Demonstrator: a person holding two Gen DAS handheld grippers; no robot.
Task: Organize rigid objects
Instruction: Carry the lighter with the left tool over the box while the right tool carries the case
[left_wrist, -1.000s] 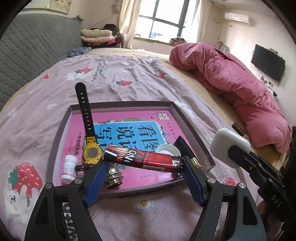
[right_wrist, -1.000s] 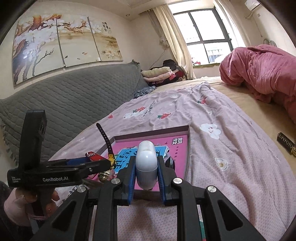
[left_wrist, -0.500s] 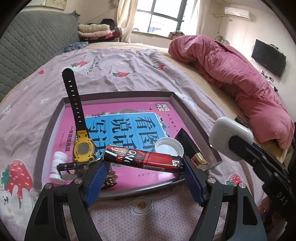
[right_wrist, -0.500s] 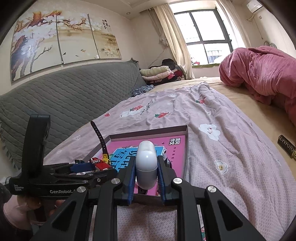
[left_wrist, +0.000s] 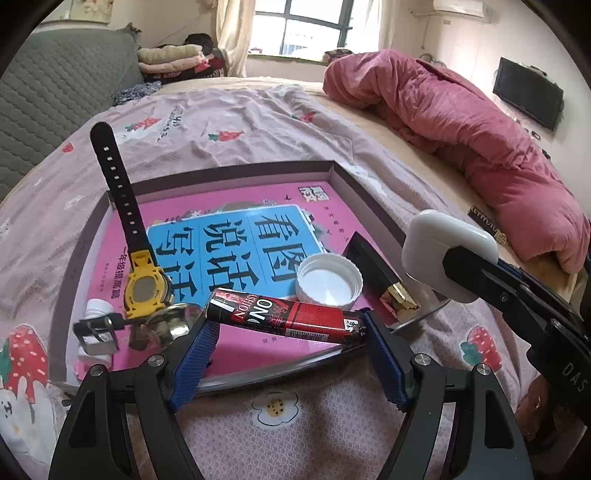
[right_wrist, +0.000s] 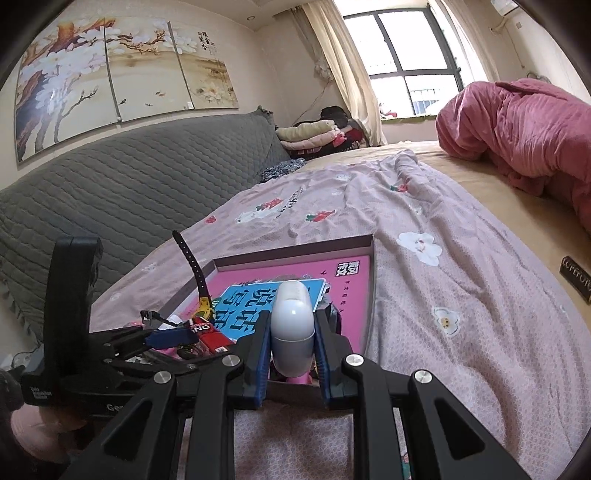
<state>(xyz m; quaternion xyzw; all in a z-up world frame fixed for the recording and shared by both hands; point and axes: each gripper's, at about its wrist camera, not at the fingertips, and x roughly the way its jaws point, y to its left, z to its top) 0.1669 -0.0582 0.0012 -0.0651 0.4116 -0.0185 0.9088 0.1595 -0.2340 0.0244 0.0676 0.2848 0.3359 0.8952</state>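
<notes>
A red and black tube (left_wrist: 258, 312) lies crosswise between the blue pads of my left gripper (left_wrist: 290, 326), which is shut on its two ends just above the near part of the tray (left_wrist: 236, 170). In the tray a pink book (left_wrist: 236, 236) carries a yellow watch (left_wrist: 144, 286), a white cap (left_wrist: 328, 278), a small white bottle (left_wrist: 96, 306) and a black and gold stick (left_wrist: 380, 273). My right gripper (right_wrist: 293, 321) is shut on a white earbud case (right_wrist: 291, 306) over the tray's near right corner; the same case (left_wrist: 439, 243) shows in the left wrist view.
A crumpled pink quilt (left_wrist: 461, 122) covers the bed's right side, with a small black box (left_wrist: 484, 221) lying beside it. A grey padded headboard (right_wrist: 110, 199) runs along the left. Folded clothes (left_wrist: 173, 61) sit near the window. Flowered sheet surrounds the tray.
My left gripper has sunk toward the tray with the tube in it, so the tray's contents look nearer. The right gripper has stayed put with the white case.
</notes>
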